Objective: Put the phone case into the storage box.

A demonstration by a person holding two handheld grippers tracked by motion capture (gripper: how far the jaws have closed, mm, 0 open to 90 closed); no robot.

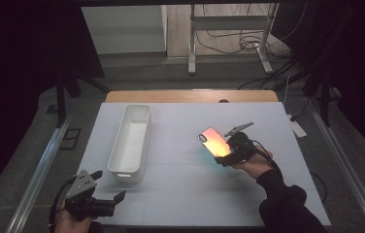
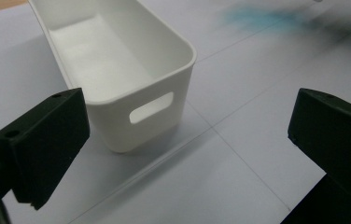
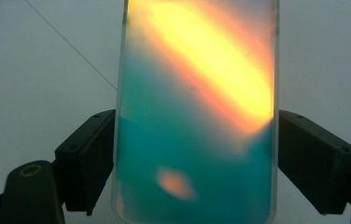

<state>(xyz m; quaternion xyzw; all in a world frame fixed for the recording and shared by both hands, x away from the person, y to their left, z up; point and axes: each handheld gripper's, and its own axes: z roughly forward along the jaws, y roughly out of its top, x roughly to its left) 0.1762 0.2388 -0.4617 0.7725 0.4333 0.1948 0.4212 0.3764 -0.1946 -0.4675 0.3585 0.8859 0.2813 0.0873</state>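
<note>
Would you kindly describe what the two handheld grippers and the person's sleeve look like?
Both are black with two blocky jaws. The left gripper carries a grey three-cornered plate and a black cable. The right gripper has a similar grey plate and looping black cable. The sleeve is dark.

A pale grey counter (image 1: 180,194) with a wooden far edge stands on a grey floor (image 1: 137,73). Behind it, a metal frame (image 1: 229,22), tangled black cables (image 1: 248,43), dark surroundings.

The left gripper (image 2: 183,154) has its jaws spread wide with nothing between them. A white bin (image 2: 131,70) sits just beyond the left jaw, on the table (image 2: 239,154).
</note>
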